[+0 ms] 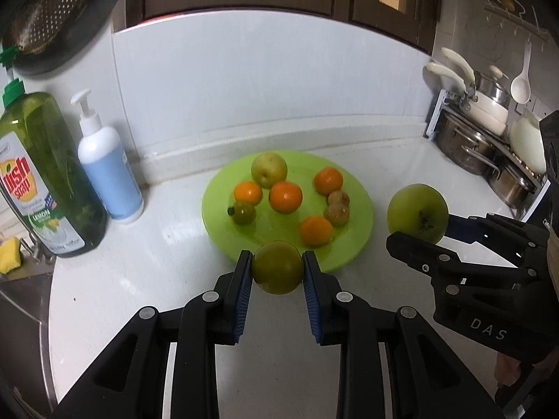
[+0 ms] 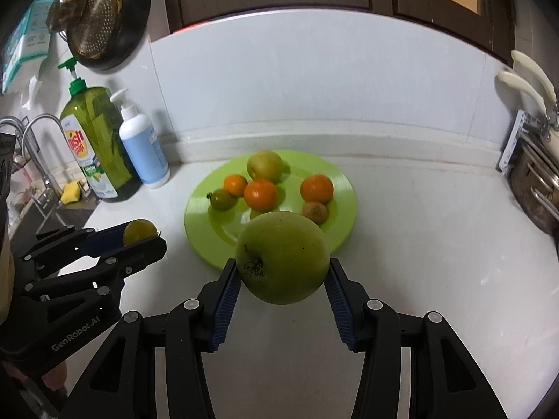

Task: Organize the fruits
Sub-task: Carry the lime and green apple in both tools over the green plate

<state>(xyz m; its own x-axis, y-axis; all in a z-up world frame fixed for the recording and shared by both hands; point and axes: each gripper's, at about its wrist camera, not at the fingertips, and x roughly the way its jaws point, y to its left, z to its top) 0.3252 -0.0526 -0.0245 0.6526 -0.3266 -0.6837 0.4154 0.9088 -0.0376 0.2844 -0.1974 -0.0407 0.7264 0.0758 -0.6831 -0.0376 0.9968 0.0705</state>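
My left gripper [image 1: 277, 267] is shut on a small green fruit [image 1: 277, 267], held above the counter just in front of the green plate [image 1: 216, 209]. My right gripper [image 2: 283, 272] is shut on a large green apple [image 2: 283, 256], lifted off the counter right of the plate. Each gripper shows in the other's view: the right gripper [image 1: 419, 225] with its apple [image 1: 417, 213], the left gripper [image 2: 143, 235] with its small fruit [image 2: 139, 231]. On the plate [image 2: 342, 216] lie a yellow-green apple [image 1: 269, 169], several oranges, a small green fruit [image 1: 243, 212] and two brownish fruits [image 1: 337, 206].
A dish soap bottle [image 1: 45, 181] and a white pump bottle [image 1: 108, 171] stand at the left beside a sink with a yellow sponge [image 2: 71, 192]. Pots [image 1: 482, 139] sit on a stove at the right. A white backsplash wall rises behind the plate.
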